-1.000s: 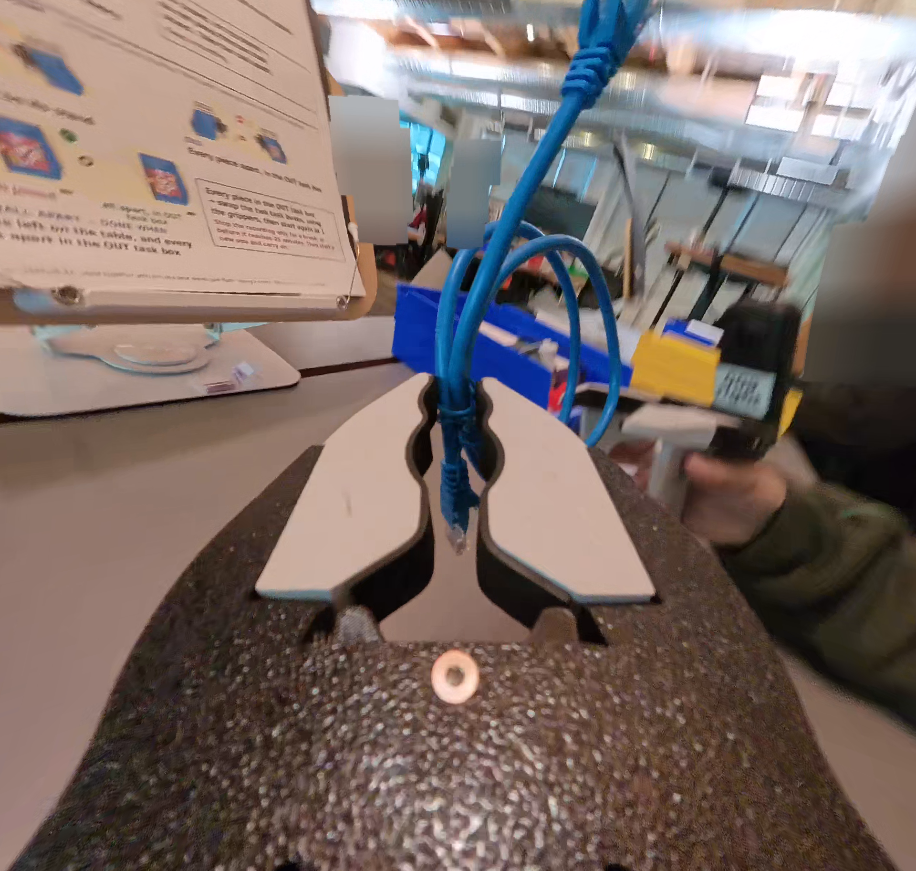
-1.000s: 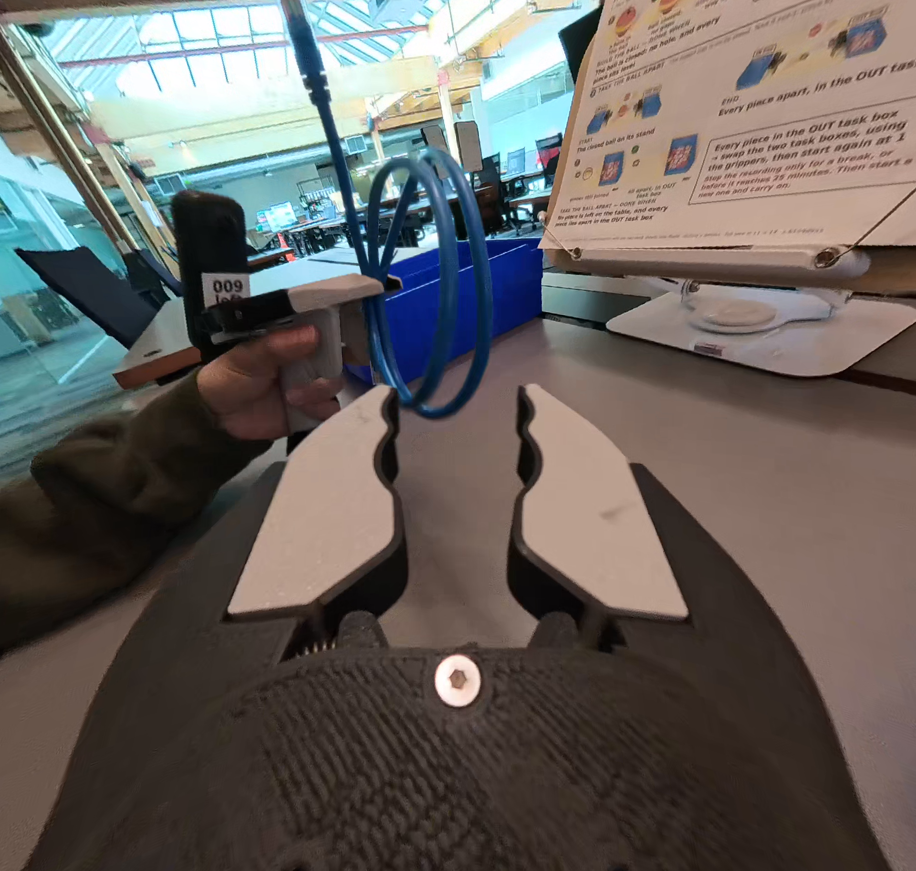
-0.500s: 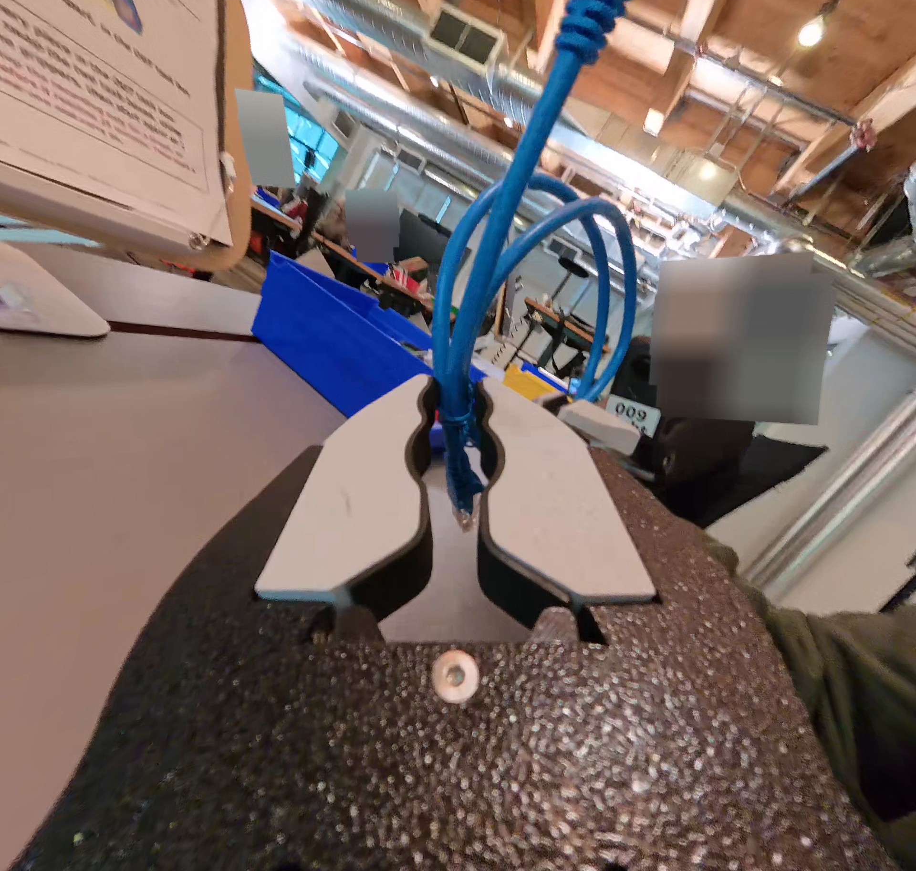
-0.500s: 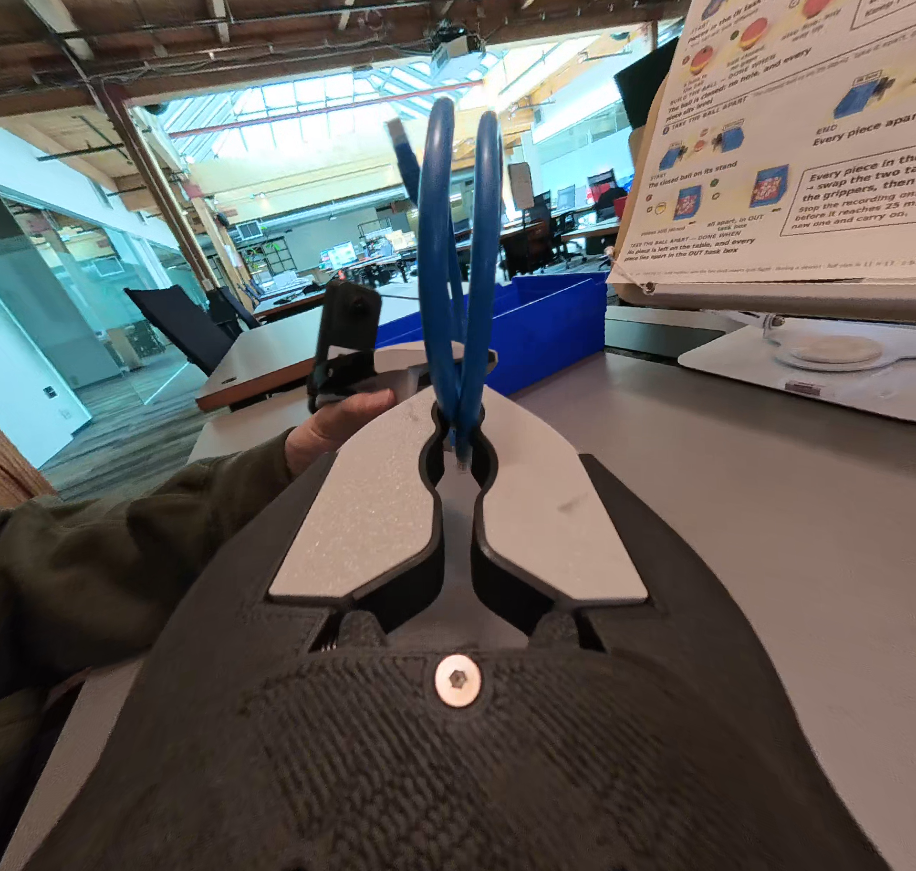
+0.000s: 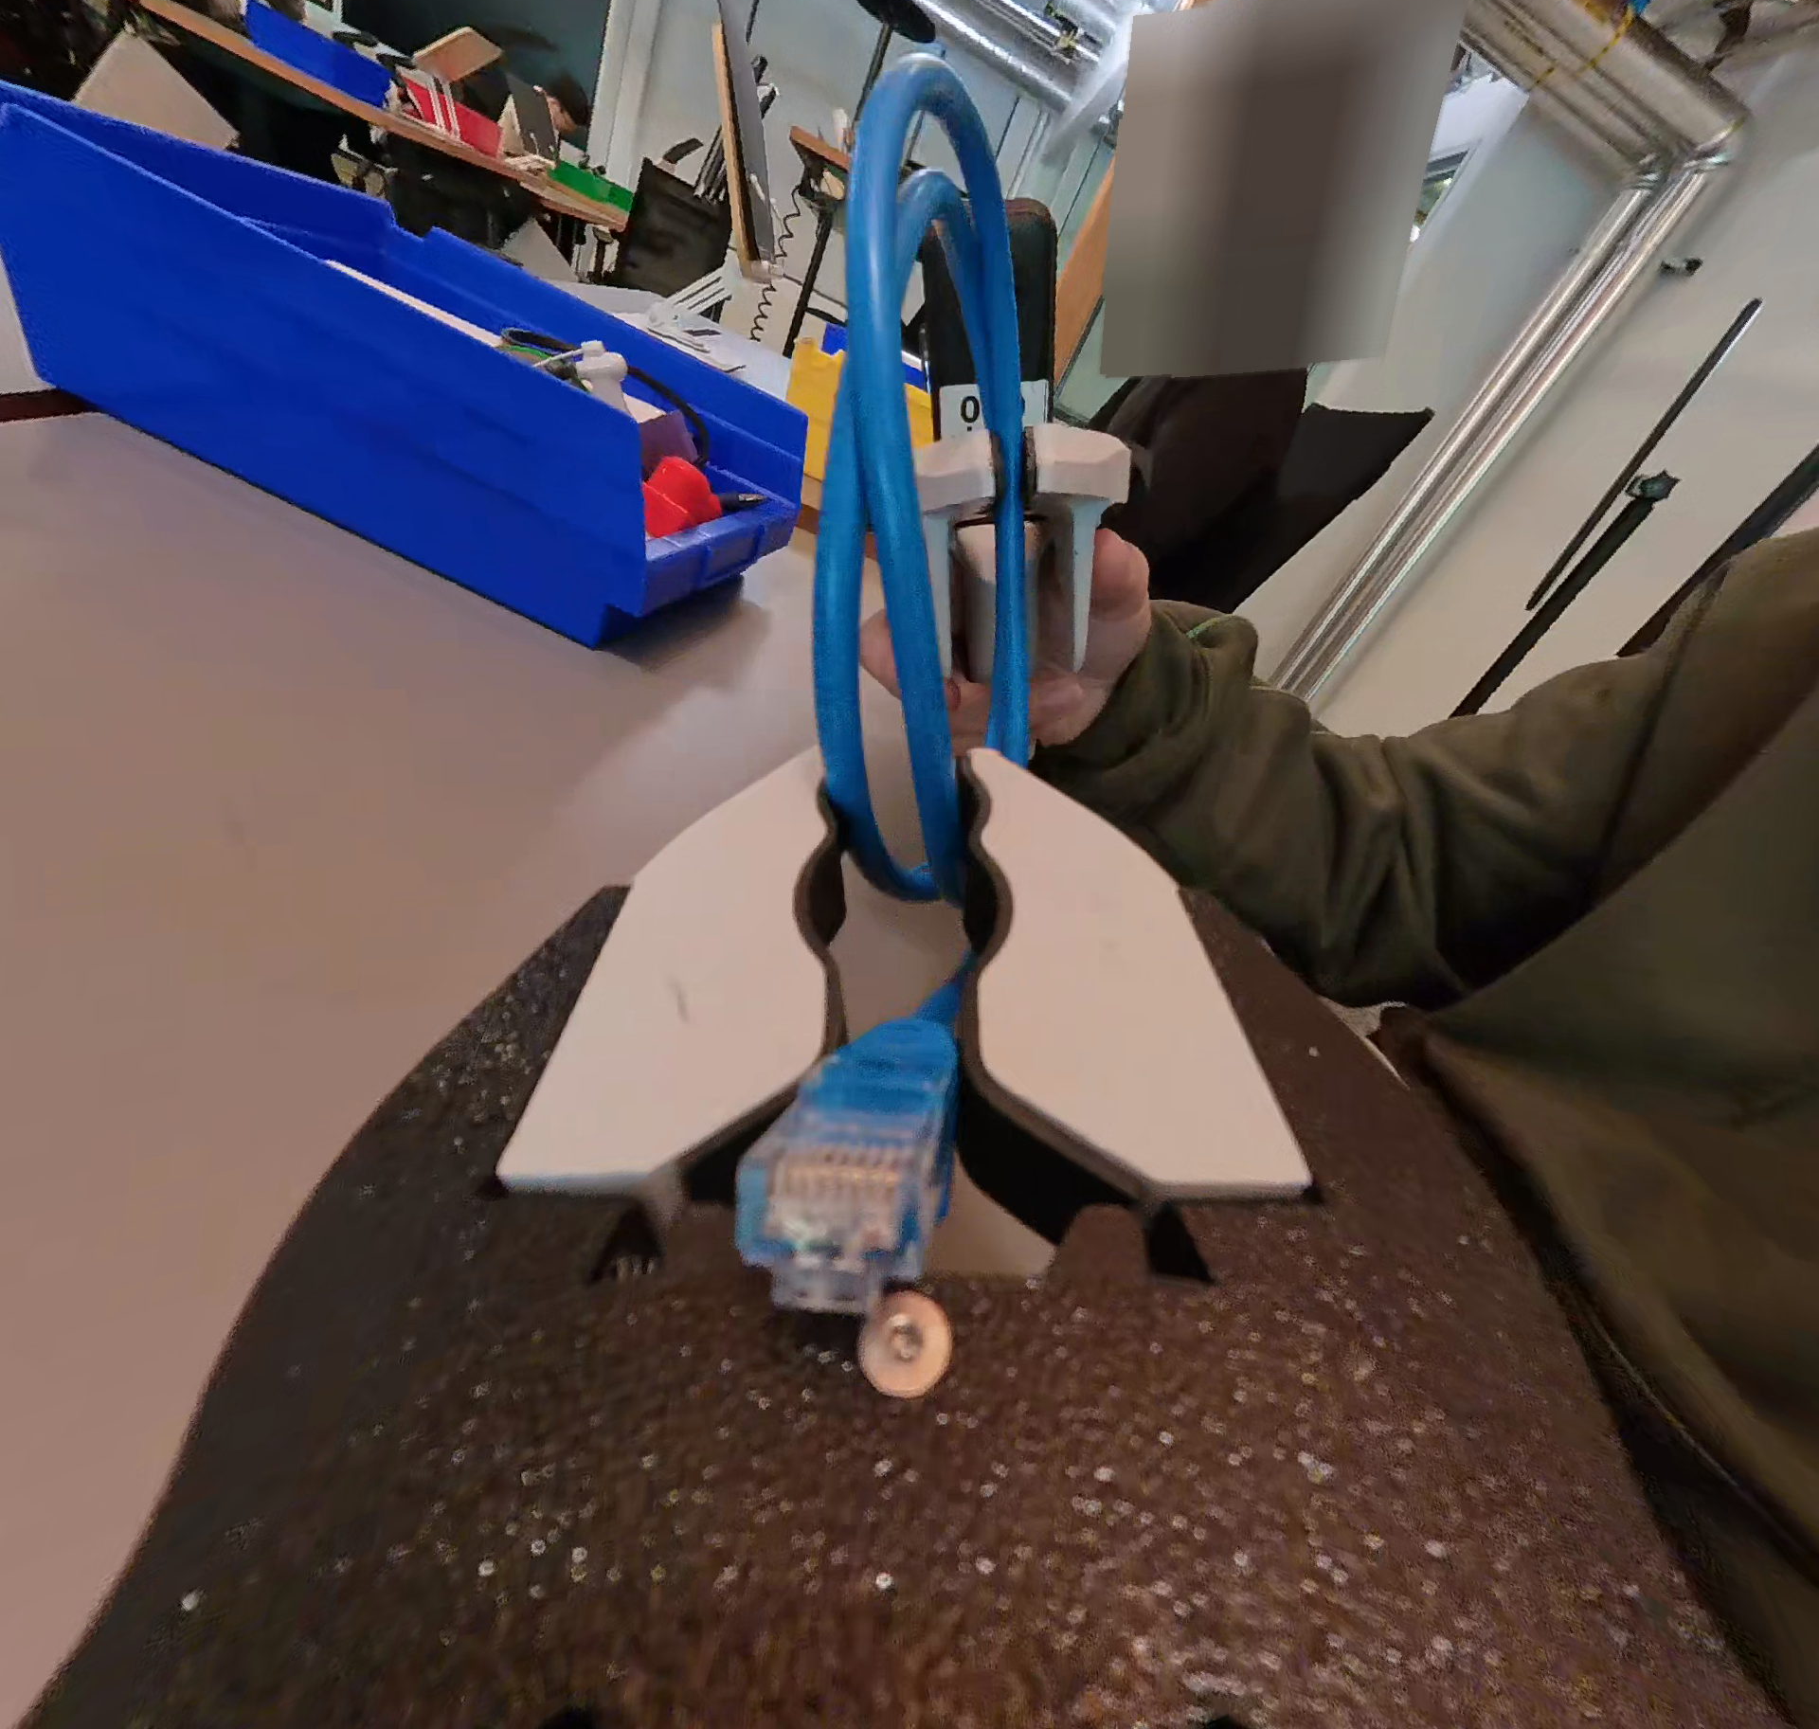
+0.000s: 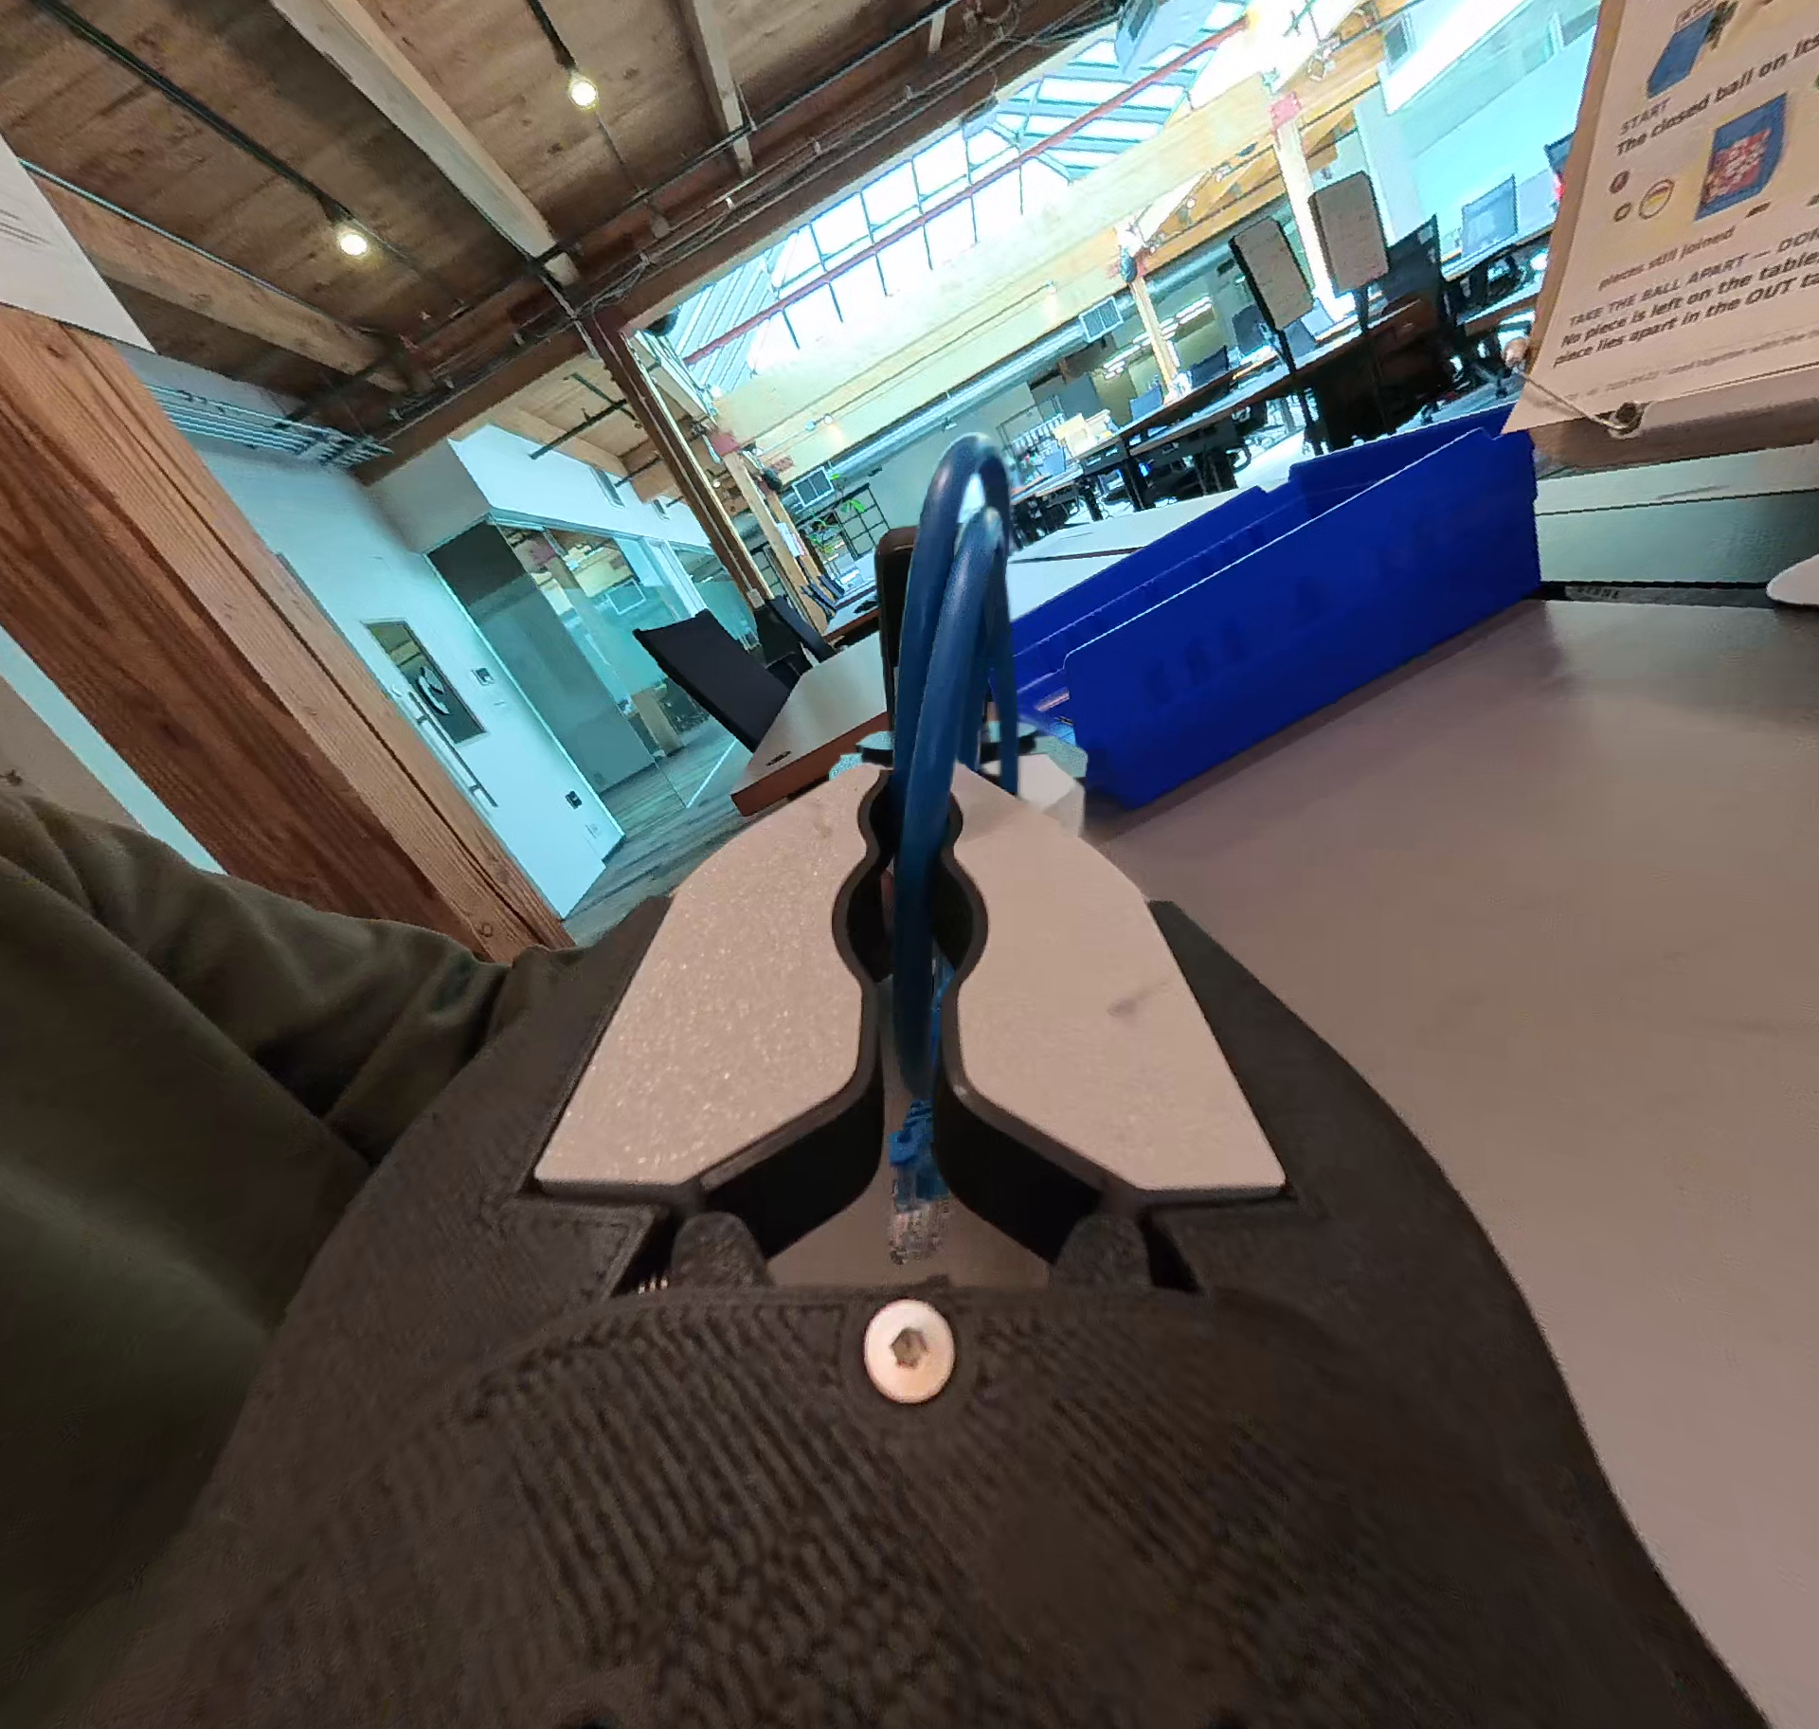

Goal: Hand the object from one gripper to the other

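A coiled blue network cable (image 5: 876, 402) stands upright between the two grippers. My right gripper (image 6: 913, 796) is shut on the cable (image 6: 925, 697), and one plug (image 6: 910, 1209) hangs between its fingers. The left wrist view shows this right gripper (image 5: 1014, 471) farther off, pinching the coil's far side. My left gripper (image 5: 896, 776) has its jaws a little apart. The bottom of the coil lies loosely between them. The other plug (image 5: 846, 1180) hangs back toward the camera.
A blue bin (image 5: 295, 323) holding small parts sits on the grey table (image 5: 295, 747) to the left, with a yellow bin (image 5: 817, 402) behind it. An instruction sheet on a stand (image 6: 1723, 156) is at the far right. A person's green sleeve (image 5: 1378, 796) crosses the right side. My hands' fingertips stand some 7 cm from each other.
My right gripper closed on the coil. My left gripper's jaws have since widened, and the cable slid and turned in them, so its plug now hangs toward the camera. Both grippers swung round.
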`<state>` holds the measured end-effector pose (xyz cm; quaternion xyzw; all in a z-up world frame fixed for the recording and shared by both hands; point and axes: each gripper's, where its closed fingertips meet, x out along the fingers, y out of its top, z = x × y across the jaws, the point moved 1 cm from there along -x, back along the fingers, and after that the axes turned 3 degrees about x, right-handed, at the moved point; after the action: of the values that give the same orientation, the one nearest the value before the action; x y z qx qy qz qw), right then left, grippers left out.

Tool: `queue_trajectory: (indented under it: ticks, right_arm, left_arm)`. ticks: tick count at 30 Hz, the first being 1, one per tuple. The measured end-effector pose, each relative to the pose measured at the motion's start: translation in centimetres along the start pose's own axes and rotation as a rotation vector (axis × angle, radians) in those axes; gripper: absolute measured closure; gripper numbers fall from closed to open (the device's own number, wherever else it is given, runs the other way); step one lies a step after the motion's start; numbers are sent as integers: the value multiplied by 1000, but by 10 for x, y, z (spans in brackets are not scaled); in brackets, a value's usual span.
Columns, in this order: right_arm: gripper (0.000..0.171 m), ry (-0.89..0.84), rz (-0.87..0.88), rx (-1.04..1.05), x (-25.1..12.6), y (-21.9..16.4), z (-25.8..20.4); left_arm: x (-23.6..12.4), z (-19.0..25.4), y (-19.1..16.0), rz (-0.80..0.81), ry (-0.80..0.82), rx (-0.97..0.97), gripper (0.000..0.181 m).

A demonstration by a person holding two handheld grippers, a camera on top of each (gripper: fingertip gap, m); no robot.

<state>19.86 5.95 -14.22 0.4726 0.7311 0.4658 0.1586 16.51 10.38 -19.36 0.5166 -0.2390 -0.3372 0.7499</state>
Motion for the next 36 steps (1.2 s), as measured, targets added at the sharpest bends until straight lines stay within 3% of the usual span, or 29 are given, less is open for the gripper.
queue_trajectory:
  ticks: [5, 8, 9, 13, 17, 22, 24, 25, 29, 30, 33, 36]
  right_arm:
    - [164, -147, -15, -116, -4, 0, 17]
    - [123, -334, 4, -300, -9, 6, 33]
    - [111, -406, -23, -411, -11, 7, 37]
    - [91, -611, -234, -1043, -7, -1, 41]
    - [101, -598, -464, -1591, 16, -37, 36]
    - [111, -559, -541, -1636, 24, -59, 41]
    - [146, -610, -575, -1646, 18, -56, 48]
    - [156, -640, -583, -1652, 15, -52, 50]
    - [156, -662, -539, -1545, 11, -44, 49]
    - [156, -678, -535, -1532, 10, -41, 50]
    - [157, -762, -550, -1517, 0, -31, 58]
    - [156, -848, -593, -1486, -16, -21, 69]
  left_arm:
    - [-1, -15, 0, -10, 95, -65, 165]
    - [-9, -38, 6, 45, 256, -184, 165]
    - [-13, -45, 7, 69, 302, -228, 165]
    - [-26, -59, 15, 203, 388, -374, 166]
    - [-21, -54, 20, 284, 299, -477, 166]
    - [-4, -36, 28, 321, 154, -533, 166]
    - [3, -32, 26, 301, 137, -528, 166]
    - [5, -31, 25, 286, 142, -520, 166]
    - [9, -27, 26, 250, 141, -419, 163]
    - [9, -25, 26, 232, 149, -372, 157]
    - [0, -32, 24, 109, 273, -169, 116]
    - [-25, -50, 32, -36, 595, 224, 95]
